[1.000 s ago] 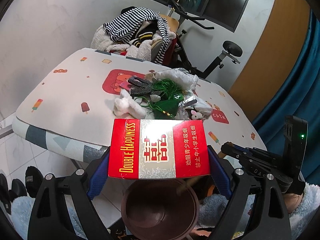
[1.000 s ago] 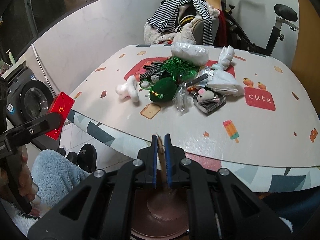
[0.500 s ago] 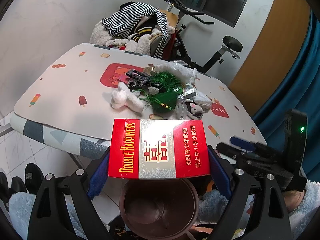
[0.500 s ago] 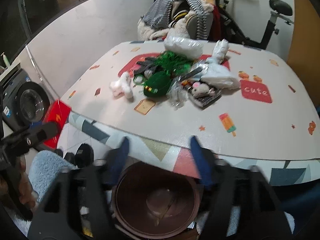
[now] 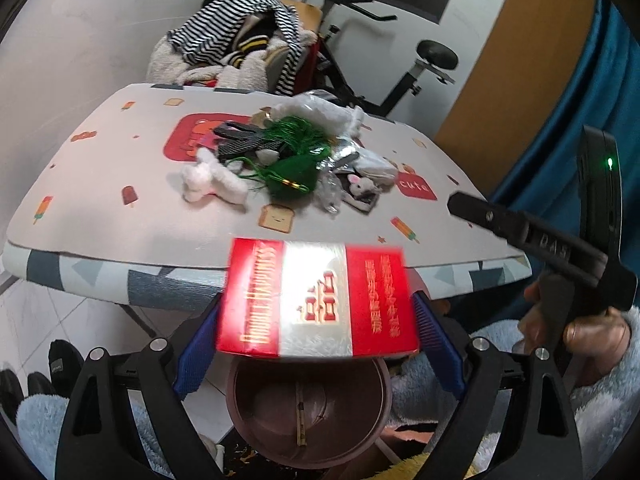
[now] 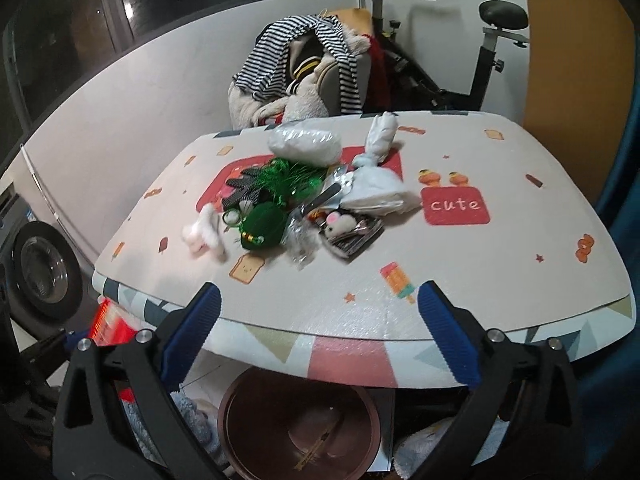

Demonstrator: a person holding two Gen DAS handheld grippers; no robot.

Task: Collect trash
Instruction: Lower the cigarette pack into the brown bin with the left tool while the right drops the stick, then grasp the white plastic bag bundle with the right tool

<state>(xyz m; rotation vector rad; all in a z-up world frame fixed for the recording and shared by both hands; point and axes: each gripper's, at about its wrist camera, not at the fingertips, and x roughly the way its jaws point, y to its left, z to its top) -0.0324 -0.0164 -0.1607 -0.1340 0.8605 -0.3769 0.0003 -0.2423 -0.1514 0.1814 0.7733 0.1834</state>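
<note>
A red cigarette box is clamped between the two blue pads of the left gripper, and it is held flat, with its printed face up. Directly under the box, a brown bin is seen on the floor, and a thin stick lies inside it. The right gripper is spread wide with nothing between its pads; it is held over the same bin, near the front edge of the table. On the table a heap of trash is gathered near the middle: a green tassel bundle, a white fluffy piece, crumpled clear plastic, a white plastic bag and a small toy mouse. Behind the table, a chair is covered with striped clothes, and an exercise bike stands beside it.
</note>
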